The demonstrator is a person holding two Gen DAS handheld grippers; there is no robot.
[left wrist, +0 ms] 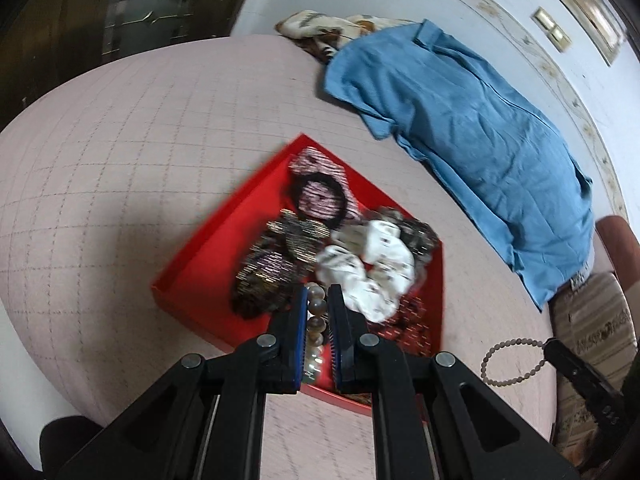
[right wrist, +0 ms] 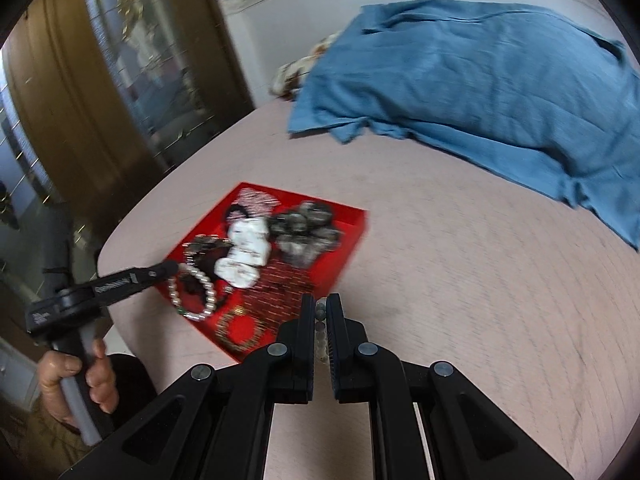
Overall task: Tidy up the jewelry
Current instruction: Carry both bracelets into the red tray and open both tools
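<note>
Left gripper (left wrist: 318,300) clenched on a pearl bracelet (right wrist: 192,292), large beads visible between its pads, hanging over the red tray (left wrist: 192,264) at the tray's 6 o'clock edge. Right gripper (right wrist: 318,308) clenched on a small-bead bracelet (left wrist: 508,362), which dangles over the pink bedspread (right wrist: 460,300) at about 3 o'clock from the tray, clear of it. Tray holds scrunchies, white one (left wrist: 372,272) at centre, sequined one (left wrist: 276,264) at its 9 o'clock; blue shirt (left wrist: 460,128) lies at 1 o'clock, well apart.
</note>
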